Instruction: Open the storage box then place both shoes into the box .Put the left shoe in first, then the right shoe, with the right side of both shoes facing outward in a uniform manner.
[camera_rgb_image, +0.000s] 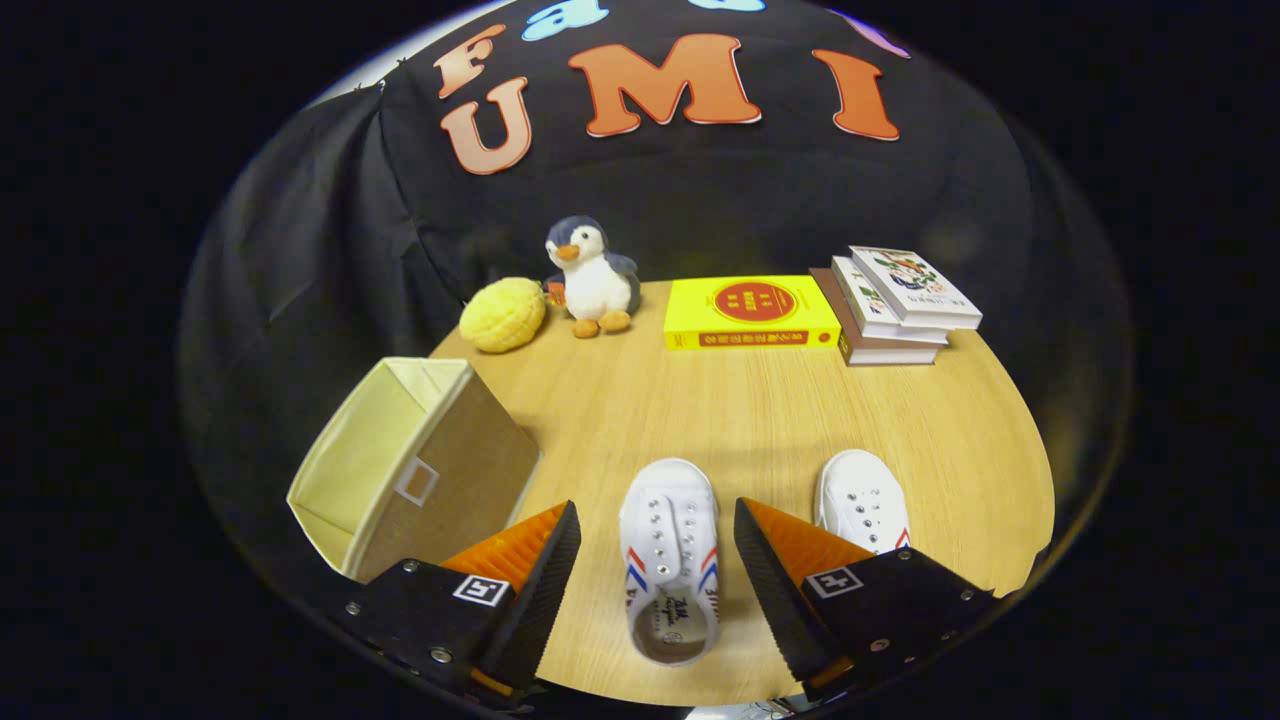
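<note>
Fingers (657, 525) spread wide, gripping nothing — one white shoe (668, 560) lies between them on the wooden surface (740, 420), toe pointing away, its opening toward the camera, not touched by either finger as far as can be seen. A second white shoe (862, 512) sits just outside the right finger, partly hidden behind it, toe also pointing away. Left of the left finger stands the storage box (415, 465) — fabric, pale lining, open at the top, tilted in this view. Well beyond the fingers, along the far side of the surface: a yellow round plush (503, 314), a penguin toy (592, 275), a yellow book (752, 312) lying flat, and a stack of books (895, 305).
</note>
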